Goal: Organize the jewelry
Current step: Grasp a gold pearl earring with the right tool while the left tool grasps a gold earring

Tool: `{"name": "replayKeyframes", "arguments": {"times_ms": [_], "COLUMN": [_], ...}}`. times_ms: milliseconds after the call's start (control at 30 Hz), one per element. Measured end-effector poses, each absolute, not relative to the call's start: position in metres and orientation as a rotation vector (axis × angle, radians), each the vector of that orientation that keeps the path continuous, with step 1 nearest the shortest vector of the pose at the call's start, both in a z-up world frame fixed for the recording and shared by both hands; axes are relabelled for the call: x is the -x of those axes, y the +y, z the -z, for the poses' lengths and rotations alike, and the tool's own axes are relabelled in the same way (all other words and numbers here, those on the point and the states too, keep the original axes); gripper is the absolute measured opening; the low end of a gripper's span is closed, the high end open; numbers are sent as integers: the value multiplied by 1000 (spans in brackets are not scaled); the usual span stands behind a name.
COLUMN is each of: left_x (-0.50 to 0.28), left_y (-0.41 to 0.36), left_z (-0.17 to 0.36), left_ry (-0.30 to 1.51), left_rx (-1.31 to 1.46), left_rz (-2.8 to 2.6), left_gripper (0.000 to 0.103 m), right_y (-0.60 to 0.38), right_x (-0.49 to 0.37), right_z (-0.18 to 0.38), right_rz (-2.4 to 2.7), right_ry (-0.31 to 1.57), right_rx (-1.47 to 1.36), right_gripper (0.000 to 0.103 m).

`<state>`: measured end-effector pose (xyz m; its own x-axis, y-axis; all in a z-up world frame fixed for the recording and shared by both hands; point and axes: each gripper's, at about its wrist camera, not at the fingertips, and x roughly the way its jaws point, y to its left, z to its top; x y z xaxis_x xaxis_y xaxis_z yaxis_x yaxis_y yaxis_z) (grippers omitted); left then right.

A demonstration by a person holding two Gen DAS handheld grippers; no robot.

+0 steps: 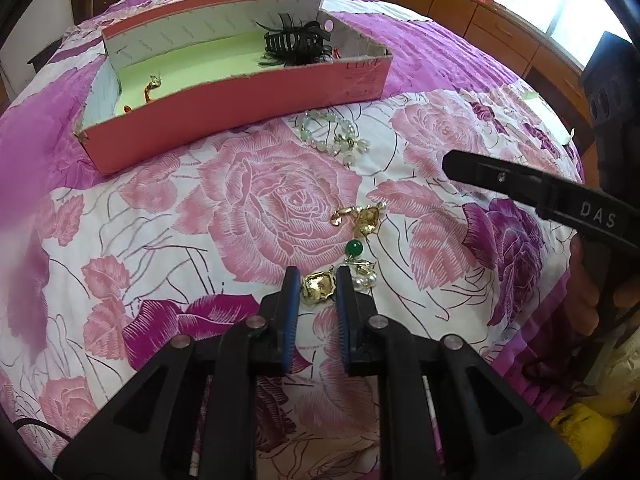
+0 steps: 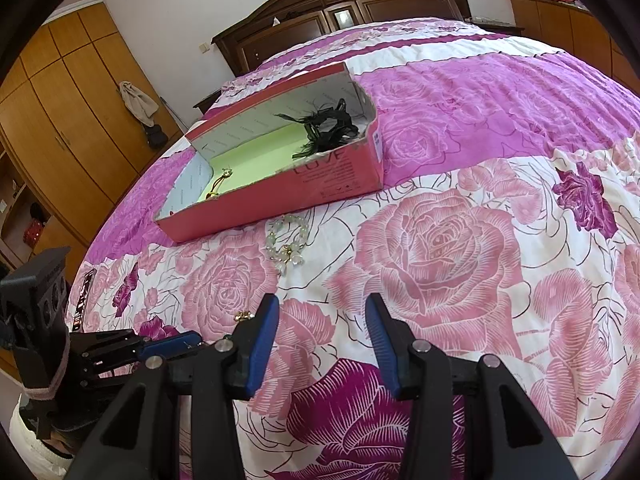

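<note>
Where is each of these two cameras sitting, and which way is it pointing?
Left wrist: rides on the left hand-held gripper, looking down its fingers at a gold earring between them on the bedspread; the person's hand shows at right.
Right wrist: rides on the right hand-held gripper, jaws open, nothing between them, facing the headboard.
Shared: the red box, the pale bead bracelet.

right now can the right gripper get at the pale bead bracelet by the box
Probably yes. The right gripper has its jaws open and empty, and the bead bracelet lies in the open on the bedspread ahead of it, short of the pink box, with nothing between.
</note>
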<state>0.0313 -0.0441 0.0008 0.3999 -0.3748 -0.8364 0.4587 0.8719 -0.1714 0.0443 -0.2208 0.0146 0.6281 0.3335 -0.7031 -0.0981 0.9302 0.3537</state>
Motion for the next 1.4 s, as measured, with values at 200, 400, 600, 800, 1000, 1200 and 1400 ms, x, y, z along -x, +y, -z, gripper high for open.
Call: {"name": "replayKeyframes", "arguments": {"times_ms": [200,400,600,800,1000,1200,1400], "left_x": [-34,-39,-43,-47,-48,-49,-50], "left_y": [-33,-20,-6,3,7,7,7], "left_z": [-12,-22,-26,-22,-17,-14,-11], "left_ry": [1000,962,937,937,945,950,957], "left_rx": [-67,-52,-49,-47,-39,-37,-34], "left_rz": [499,454,397,355,343,345,344], "left_gripper": [9,9,9,9,9,10,10], "right_y": [-216,-211,-198,-181,-165,-151,-146], "right_x": [-45,-46,-47,-50,-54,-60,-63], "right_z": [-14,-14,-11,-6,0,5,11], "right_rz": [-261,-273,-298,-332,-358,-375,-373], "right_ry": [862,872,889,914,939,952,963], "right_rx": [-278,-265,-243,-213,-189,-158,-146], "right_gripper": [48,48,48,48,48,37,27]}}
